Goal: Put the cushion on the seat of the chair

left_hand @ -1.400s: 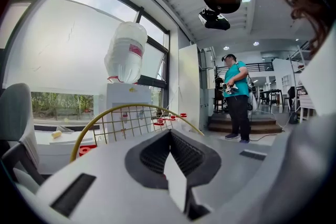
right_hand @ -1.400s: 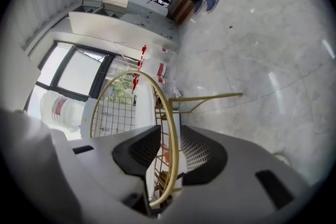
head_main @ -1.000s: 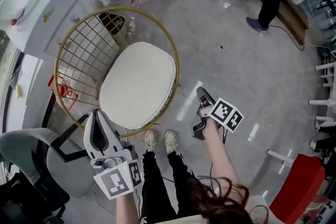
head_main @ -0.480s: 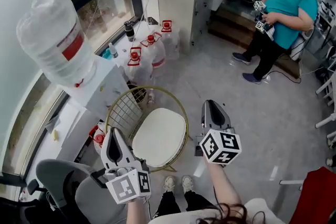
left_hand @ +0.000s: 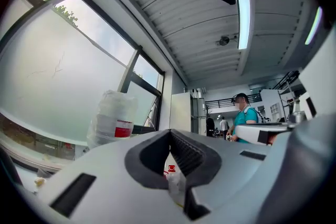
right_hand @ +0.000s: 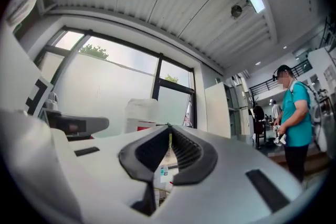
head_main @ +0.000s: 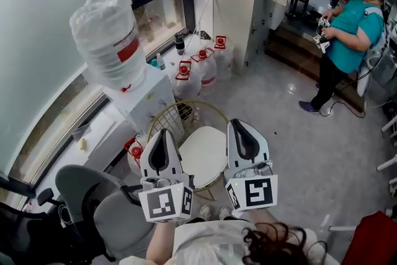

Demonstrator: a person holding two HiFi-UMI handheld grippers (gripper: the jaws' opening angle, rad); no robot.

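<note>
Standing red-capped jugs [head_main: 206, 71] beside chair [head_main: 166, 127] holding cushion [head_main: 201, 155]

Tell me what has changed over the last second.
The left gripper and right gripper have come up from low beside the chair and now stand raised, side by side. The right one rolled over, and its jaws have just been closing, on nothing. The cushion stayed on the seat; the left jaws stayed shut.
</note>
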